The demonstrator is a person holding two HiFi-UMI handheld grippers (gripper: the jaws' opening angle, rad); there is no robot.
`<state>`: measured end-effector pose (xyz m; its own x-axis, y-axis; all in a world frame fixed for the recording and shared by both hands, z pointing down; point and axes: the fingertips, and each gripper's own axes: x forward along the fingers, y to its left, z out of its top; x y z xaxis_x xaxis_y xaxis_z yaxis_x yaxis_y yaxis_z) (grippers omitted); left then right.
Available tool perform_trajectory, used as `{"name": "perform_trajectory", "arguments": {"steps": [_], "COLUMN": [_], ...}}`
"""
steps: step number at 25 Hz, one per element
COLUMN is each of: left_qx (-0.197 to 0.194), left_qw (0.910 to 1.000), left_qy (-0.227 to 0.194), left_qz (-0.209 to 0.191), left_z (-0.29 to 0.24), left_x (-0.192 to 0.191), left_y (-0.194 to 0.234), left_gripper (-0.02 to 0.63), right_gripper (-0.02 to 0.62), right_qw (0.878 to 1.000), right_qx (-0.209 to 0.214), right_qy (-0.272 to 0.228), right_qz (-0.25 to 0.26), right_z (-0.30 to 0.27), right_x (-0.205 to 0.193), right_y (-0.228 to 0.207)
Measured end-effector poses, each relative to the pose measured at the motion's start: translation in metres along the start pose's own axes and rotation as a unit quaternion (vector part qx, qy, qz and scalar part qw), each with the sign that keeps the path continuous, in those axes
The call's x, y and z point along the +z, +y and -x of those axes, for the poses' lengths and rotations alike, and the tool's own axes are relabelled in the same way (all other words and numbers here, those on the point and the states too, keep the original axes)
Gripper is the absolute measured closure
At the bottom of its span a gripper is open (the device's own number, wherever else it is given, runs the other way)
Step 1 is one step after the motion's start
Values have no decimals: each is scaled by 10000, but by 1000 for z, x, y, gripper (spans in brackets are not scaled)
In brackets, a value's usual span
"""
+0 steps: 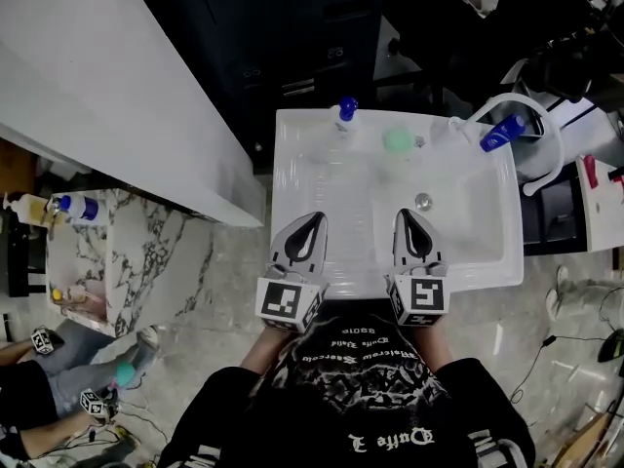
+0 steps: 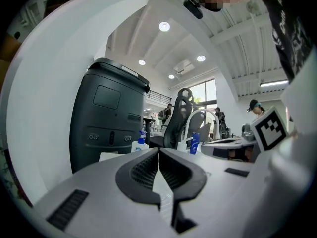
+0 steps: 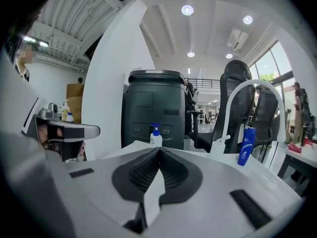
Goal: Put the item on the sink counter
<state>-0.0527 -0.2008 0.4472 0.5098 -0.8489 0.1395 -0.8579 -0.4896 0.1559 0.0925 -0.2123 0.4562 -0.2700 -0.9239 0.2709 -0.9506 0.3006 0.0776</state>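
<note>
— Fingers?
— Together, empty: left gripper [image 1: 314,218], right gripper [image 1: 409,214], lower centre, over sink [image 1: 290,154].
— Item?
— blue bottle [image 1: 502,133] upright, upper right, sink's back rim; pump bottle [image 1: 345,113] upper centre.

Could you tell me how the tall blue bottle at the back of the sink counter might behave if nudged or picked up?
The blue bottle stands upright, tall and narrow, so a push near its top would probably tip it. Its smooth, glossy plastic may slip somewhat when gripped. It looks rigid; how full it is cannot be seen.
</note>
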Motion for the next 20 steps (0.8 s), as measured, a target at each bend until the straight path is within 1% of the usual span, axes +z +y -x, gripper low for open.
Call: {"name": "perform_trajectory", "arguments": {"steps": [11, 20], "left_qx": [108, 119], "left_qw": [9999, 9999], "left_qy": [16, 45], "left_qz": [-22, -20], "left_z": [2, 1], "left_x": [1, 2], "left_y": [5, 4], "left_gripper": [598, 598], "right_gripper": [597, 597], "right_qw": [9998, 9999], "right_qx": [-10, -74], "right_qy": [14, 41], "right_qz": [191, 102], "right_z": [2, 1], "right_x": [1, 1], "right_y": [3, 0]}}
